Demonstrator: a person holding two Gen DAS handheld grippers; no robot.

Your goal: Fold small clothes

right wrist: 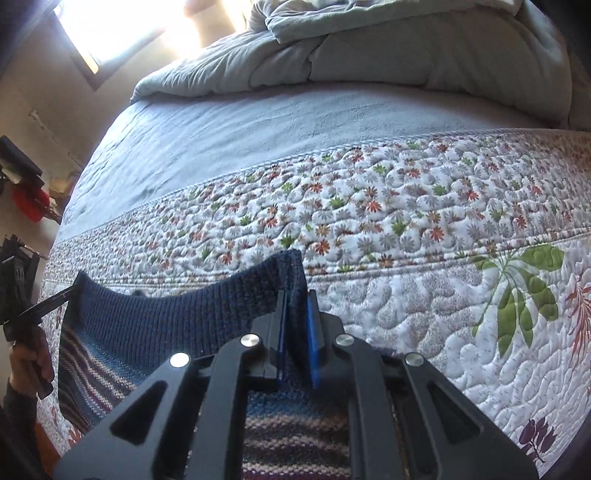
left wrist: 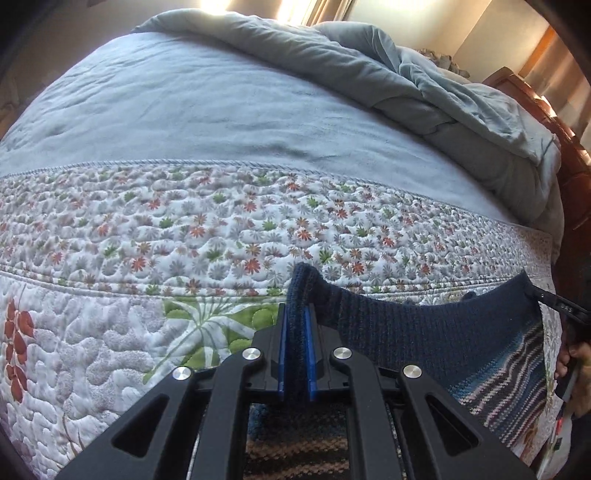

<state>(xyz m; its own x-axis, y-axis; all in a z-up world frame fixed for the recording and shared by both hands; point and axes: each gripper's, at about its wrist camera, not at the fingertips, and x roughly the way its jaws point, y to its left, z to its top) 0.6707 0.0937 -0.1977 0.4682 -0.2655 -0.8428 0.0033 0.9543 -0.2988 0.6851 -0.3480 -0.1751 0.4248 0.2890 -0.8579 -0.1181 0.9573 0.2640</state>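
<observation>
You have the left gripper (left wrist: 295, 328) and right gripper (right wrist: 295, 325) each clamped on a ribbed-hem corner of the knit sweater (left wrist: 424, 325) (soft, stretchy, saggy), so grip there.

Daylight floods in from beyond the far edge of the bed: the tall bright window (right wrist: 107, 33) in the right wrist view is blown out to pure white, and a matching glare patch (left wrist: 258, 9) burns the top of the left wrist view. The crumpled grey-blue duvet (left wrist: 424, 96) shows soft fold shadows. The white floral quilted bedspread (right wrist: 369, 221) is evenly lit and sharp. Both fisheye pictures bow strongly, with dark vignetted corners and slight softness near the rims.
</observation>
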